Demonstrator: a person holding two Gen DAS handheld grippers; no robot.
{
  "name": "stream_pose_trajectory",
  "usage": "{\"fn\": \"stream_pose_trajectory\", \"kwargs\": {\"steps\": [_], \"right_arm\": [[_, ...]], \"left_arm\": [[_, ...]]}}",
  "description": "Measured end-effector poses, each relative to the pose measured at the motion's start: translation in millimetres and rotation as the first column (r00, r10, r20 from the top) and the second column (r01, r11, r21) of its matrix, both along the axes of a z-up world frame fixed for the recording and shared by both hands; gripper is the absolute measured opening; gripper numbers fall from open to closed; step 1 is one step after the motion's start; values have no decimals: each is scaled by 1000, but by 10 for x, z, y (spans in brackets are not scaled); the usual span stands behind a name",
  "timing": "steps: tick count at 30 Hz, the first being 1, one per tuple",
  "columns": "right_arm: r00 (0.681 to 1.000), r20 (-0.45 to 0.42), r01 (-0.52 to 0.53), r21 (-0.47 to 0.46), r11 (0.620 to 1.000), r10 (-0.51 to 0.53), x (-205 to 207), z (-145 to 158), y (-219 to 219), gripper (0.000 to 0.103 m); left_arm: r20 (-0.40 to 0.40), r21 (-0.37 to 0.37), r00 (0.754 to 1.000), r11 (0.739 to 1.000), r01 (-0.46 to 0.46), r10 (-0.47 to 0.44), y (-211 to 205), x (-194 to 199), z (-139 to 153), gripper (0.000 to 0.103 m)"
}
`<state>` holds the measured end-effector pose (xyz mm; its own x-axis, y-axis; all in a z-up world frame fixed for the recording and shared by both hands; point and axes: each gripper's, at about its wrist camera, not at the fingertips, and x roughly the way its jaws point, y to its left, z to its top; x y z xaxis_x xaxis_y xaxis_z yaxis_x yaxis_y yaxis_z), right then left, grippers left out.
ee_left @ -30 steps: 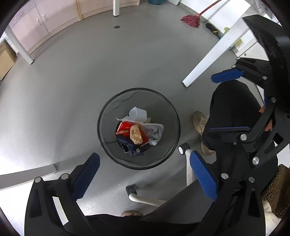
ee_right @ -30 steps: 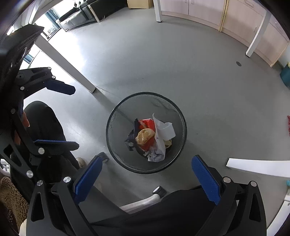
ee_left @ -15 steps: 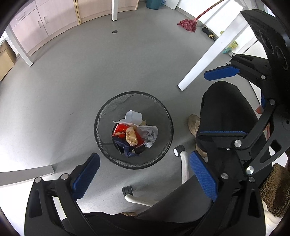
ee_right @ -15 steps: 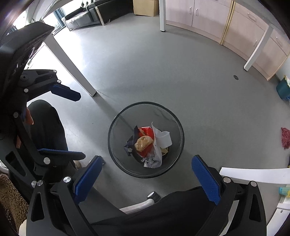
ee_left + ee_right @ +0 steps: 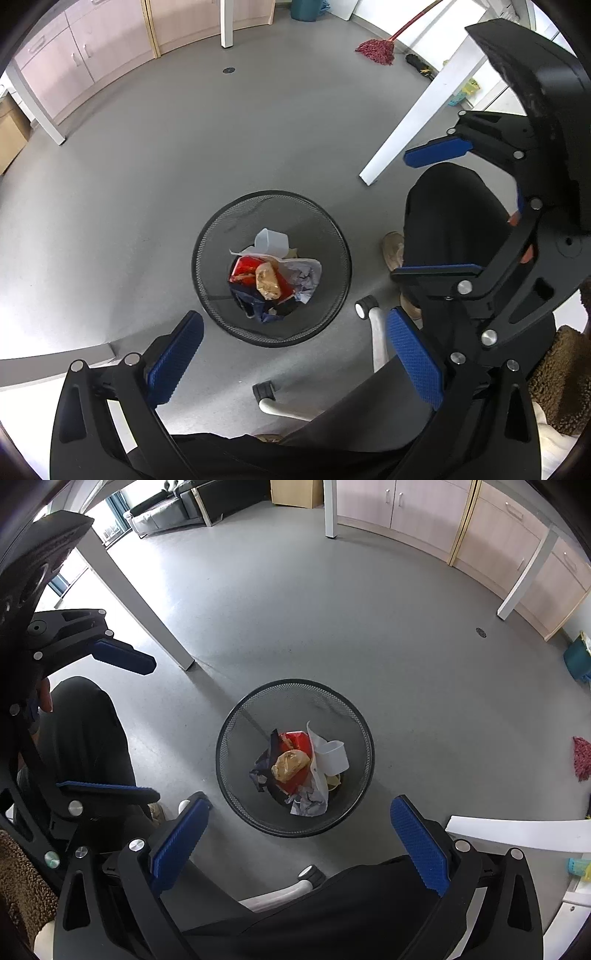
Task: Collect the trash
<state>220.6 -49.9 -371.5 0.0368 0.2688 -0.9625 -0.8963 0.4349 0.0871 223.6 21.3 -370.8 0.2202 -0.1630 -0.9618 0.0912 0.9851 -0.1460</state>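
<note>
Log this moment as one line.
left gripper: open, empty | right gripper: open, empty | mesh bin: holds trash | both above bin

Both views were bright and evenly lit. In the right wrist view, daylight came from a window (image 5: 110, 513) at the upper left and left a pale sheen across the grey floor (image 5: 258, 590), with a white table leg (image 5: 140, 605) casting a soft shadow beside it. The mesh bin (image 5: 271, 267) threw only a faint shadow. Fisheye distortion bent the cabinets (image 5: 92, 62) into curves, and black vignetting filled the corners. The centre was sharp; the black frames of the tongs (image 5: 291, 354) near the lens looked slightly soft.
</note>
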Motion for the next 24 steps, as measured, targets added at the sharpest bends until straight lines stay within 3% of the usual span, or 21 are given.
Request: {"fn": "stream_pose_trajectory", "kwargs": {"steps": [24], "right_arm": [[1000,-13,-8,-8,1000,7,-6,-45,-11,100]], "left_arm": [[-15,20,1000,1000,9,-9,16,-4,-56,98]]}}
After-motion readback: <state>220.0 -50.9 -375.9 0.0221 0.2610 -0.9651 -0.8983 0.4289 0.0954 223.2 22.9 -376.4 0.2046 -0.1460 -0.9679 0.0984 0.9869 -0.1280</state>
